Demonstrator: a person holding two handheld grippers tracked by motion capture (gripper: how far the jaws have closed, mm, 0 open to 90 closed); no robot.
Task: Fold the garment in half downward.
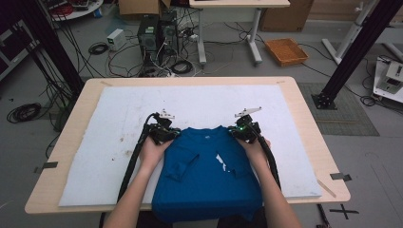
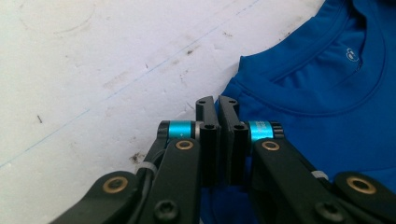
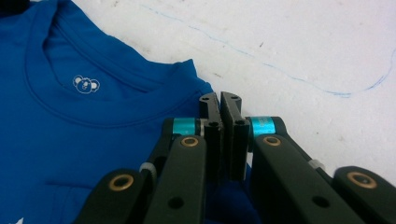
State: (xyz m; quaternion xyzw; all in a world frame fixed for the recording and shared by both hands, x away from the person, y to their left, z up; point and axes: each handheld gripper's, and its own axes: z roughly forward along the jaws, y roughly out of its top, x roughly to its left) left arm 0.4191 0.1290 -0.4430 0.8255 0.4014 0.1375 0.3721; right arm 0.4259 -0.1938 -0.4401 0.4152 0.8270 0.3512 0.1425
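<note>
A blue T-shirt lies front up on the white mat, with its collar away from me and its hem hanging over the near edge. One sleeve is folded in over the chest. My left gripper sits at the shirt's left shoulder and my right gripper at its right shoulder. In the left gripper view the jaws stand pressed together on the shoulder edge of the shirt. In the right gripper view the jaws are likewise closed on the shoulder corner of the shirt, beside a small white koala mark.
The mat covers most of a light wooden table; bare mat lies left, right and beyond the shirt. On the floor behind are computer towers, tangled cables, an orange basket and black frame posts.
</note>
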